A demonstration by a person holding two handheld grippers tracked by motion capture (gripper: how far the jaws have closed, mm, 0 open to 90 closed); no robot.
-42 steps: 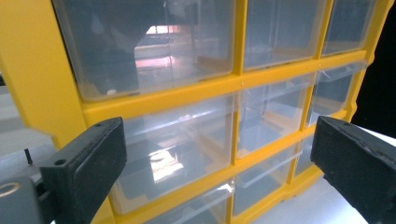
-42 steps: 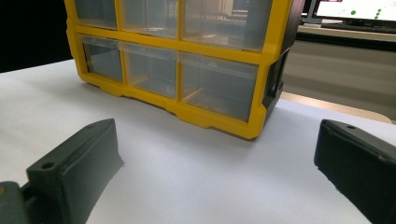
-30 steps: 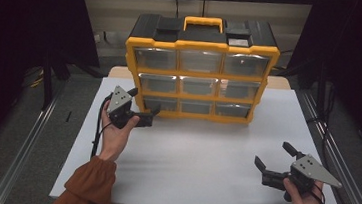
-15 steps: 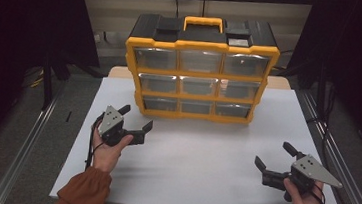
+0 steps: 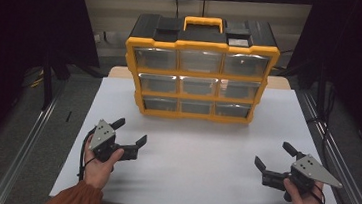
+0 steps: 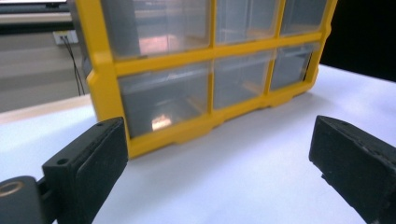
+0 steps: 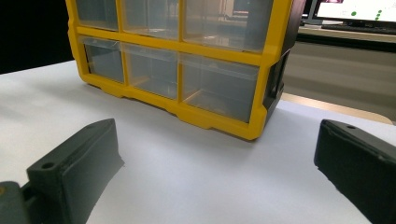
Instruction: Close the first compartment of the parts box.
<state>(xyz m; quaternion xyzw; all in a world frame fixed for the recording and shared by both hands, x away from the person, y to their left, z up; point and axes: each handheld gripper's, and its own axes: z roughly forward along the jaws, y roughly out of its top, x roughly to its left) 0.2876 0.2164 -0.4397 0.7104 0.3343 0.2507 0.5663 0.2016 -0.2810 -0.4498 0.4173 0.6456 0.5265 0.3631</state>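
High view first: one yellow drawer cabinet stands upright at the far middle of the white table, black top, yellow carry handle up there. Nine clear drawers, three rows of three, all pushed in. Left gripper sits low at the near left, jaws spread wide, holding nothing; right gripper at the near right, jaws just as wide, also empty. Both well apart from the cabinet.

Left gripper view: two black jaws gaping at the bottom, and beyond them the cabinet's bottom left drawer — smooth see-through plastic, and I can't make out anything inside.

Right gripper view: jaws wide again, looking at the bottom right drawer and the cabinet's black side.

My read: rigid plastic, light if the drawers are as bare as they look, fronts slick and likely to slip from a pinch. A drawer wants taking by its front lip; the whole box by that top handle, steadied, since it's tall and could tip.
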